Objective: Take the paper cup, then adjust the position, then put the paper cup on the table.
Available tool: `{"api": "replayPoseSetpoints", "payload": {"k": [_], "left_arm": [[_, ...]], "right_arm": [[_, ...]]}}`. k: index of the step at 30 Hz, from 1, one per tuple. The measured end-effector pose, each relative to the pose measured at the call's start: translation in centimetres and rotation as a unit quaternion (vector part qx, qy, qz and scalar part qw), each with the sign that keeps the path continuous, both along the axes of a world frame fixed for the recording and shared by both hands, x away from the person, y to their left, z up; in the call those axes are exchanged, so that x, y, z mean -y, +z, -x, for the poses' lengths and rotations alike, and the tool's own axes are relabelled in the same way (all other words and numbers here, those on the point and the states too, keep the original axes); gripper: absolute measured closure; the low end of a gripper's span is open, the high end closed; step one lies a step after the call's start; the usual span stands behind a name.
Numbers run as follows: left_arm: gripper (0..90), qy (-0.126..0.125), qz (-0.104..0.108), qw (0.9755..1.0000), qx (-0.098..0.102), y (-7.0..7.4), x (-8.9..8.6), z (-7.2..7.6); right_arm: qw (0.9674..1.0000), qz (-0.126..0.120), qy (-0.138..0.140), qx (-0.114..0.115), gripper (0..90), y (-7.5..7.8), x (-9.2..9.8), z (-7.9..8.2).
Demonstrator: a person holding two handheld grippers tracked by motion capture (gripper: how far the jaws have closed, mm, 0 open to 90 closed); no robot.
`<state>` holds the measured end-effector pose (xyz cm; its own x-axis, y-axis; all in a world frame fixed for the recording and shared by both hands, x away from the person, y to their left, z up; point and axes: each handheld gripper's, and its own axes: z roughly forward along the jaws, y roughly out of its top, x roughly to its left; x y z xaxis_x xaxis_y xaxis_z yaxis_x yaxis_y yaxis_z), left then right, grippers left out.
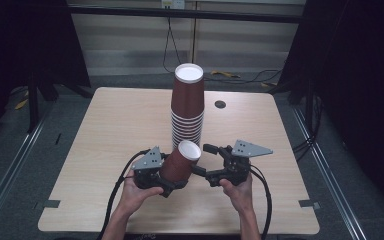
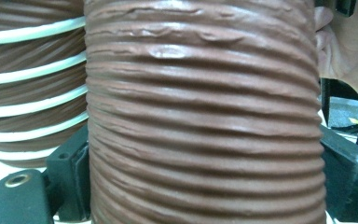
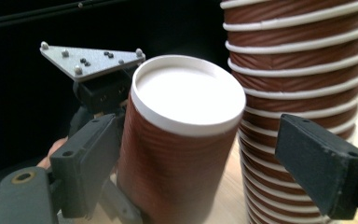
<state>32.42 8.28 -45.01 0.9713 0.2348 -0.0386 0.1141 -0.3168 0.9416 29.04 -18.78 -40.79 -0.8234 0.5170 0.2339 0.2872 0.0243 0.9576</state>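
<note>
Left gripper (image 1: pixel 172 186) pinches a ribbed brown paper cup (image 1: pixel 181 161) – tilted, white rim toward the cup stack (image 1: pixel 187 107) just beyond. Right gripper (image 1: pixel 206 161), jaws spread, sits beside the cup's rim – one jaw on each side.

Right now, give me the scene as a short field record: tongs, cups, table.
left tongs: shut on the single cup, gripping its ribbed wall
single cup: brown paper cup, upside down, white bottom up, tilted toward the stack
right tongs: open, jaws spread, pointing at the single cup, nothing between the pads
cup stack: nested brown cups with white rims, upside down, standing upright at mid-table
cup vs stack: single cup just in front of the stack's base; contact cannot be told
table: light wood top, small dark round grommet behind the stack
</note>
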Motion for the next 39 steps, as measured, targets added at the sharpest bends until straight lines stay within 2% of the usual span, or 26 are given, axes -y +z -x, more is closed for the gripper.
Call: {"api": "replayPoseSetpoints", "payload": {"k": [11,15,16,17,18,19,25,28,29,34,38,39], "left_arm": [[11.7,0.001,-0.019,0.9998,0.003,0.1,-0.3,-0.1],[11.8,-0.001,-0.034,0.9994,0.006,0.1,-0.3,-0.1],[11.8,-0.002,-0.041,0.9991,0.006,0.1,-0.3,-0.1],[11.8,-0.008,-0.054,0.9985,0.007,0.2,-0.2,-0.1],[11.8,-0.008,-0.054,0.9985,0.007,0.2,-0.2,-0.1],[11.8,-0.011,-0.07,0.9974,0.013,0.4,-0.1,-0.2],[11.9,-0.013,-0.078,0.9968,0.012,0.5,-0.3,-0.3],[12.0,-0.01,-0.092,0.9956,0.009,0.4,-0.5,-0.4],[12.0,-0.011,-0.103,0.9945,0.012,0.4,-0.5,-0.5],[12.0,-0.014,-0.111,0.9937,0.01,0.4,-0.6,-0.6],[12.0,-0.016,-0.126,0.9918,0.009,0.5,-0.6,-0.6],[12.0,-0.017,-0.138,0.9903,0.012,0.7,-0.4,-0.7]], "right_arm": [[0.9999,0.006,-0.004,-0.009,13.8,-0.5,0.7,0.3],[0.9997,0.022,-0.003,-0.011,13.8,-0.6,0.6,0.4],[0.9992,0.037,0.0,-0.015,13.8,-0.7,0.6,0.4],[0.999,0.04,-0.001,-0.017,13.8,-0.7,0.6,0.4],[0.999,0.04,-0.001,-0.017,13.8,-0.7,0.6,0.4],[0.9987,0.048,-0.001,-0.017,13.9,-0.7,0.7,0.4],[0.9974,0.068,0.002,-0.024,14.0,-0.8,0.8,0.4],[0.9965,0.078,0.007,-0.031,14.1,-1.0,0.8,0.4],[0.9959,0.084,0.007,-0.034,14.1,-1.1,0.8,0.4],[0.9943,0.098,0.011,-0.041,14.0,-1.2,0.7,0.3],[0.9918,0.117,0.017,-0.049,14.0,-1.4,0.7,0.1],[0.9914,0.119,0.018,-0.05,14.0,-1.4,0.7,0.1]]}}
